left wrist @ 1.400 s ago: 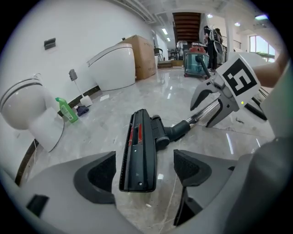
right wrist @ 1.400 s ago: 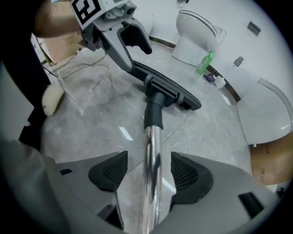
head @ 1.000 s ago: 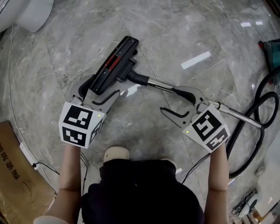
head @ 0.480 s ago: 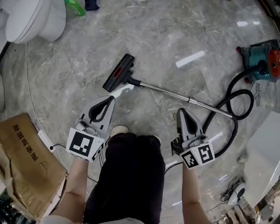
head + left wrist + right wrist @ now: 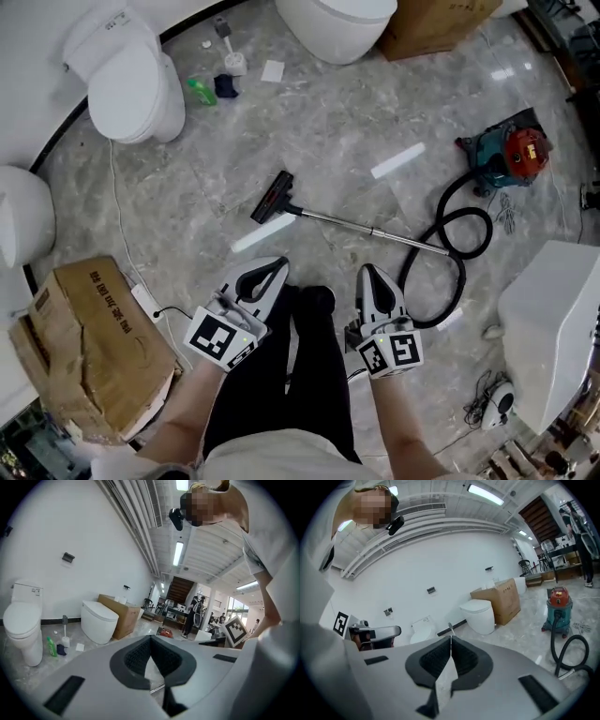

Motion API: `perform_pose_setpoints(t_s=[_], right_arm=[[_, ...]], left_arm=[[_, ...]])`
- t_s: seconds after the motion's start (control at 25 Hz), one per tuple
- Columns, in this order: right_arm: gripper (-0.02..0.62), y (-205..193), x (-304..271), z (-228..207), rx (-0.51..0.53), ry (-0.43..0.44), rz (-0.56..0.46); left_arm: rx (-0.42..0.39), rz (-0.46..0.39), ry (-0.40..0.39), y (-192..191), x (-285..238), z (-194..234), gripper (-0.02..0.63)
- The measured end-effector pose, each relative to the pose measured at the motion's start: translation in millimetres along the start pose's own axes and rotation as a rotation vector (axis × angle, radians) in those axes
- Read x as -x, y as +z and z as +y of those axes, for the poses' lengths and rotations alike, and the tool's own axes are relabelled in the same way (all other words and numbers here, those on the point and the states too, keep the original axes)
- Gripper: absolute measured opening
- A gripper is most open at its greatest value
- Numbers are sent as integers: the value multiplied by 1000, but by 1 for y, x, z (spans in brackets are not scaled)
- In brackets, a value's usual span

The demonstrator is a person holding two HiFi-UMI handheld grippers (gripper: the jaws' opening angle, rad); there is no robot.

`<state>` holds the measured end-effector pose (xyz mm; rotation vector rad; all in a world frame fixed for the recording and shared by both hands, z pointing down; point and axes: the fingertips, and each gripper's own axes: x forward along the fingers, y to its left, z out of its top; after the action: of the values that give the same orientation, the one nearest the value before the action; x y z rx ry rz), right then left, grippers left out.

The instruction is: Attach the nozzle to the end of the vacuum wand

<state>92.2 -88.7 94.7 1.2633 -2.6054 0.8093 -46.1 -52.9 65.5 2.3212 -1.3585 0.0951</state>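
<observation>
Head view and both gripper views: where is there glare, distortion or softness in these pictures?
Head view: the glossy floor shows white glare streaks, one beside the nozzle; sharp overall. Left gripper view: fisheye circle with dark corners; the shut left tongs look soft up close. Right gripper view: same fisheye bending; a ceiling lamp burns white above the shut right tongs.

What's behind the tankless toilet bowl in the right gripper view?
A brown cardboard box stands behind the toilet bowl, which covers the box's lower left part. Anything behind the box is hidden.
</observation>
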Motion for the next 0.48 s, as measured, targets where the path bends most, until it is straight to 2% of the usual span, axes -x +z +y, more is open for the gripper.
perform_pose_setpoints(t_s=[0.16, 0.28, 0.4, 0.48], right_arm=[[17, 61, 23, 39, 10, 5, -51], [17, 88, 42, 61, 39, 0, -64], [17, 99, 54, 80, 60, -15, -62], [17, 106, 62, 83, 68, -29, -72]], left_arm=[[25, -56, 47, 64, 31, -20, 9], [39, -74, 83, 87, 53, -34, 9], [3, -71, 89, 100, 69, -43, 9], [-28, -84, 125, 108, 78, -42, 9]])
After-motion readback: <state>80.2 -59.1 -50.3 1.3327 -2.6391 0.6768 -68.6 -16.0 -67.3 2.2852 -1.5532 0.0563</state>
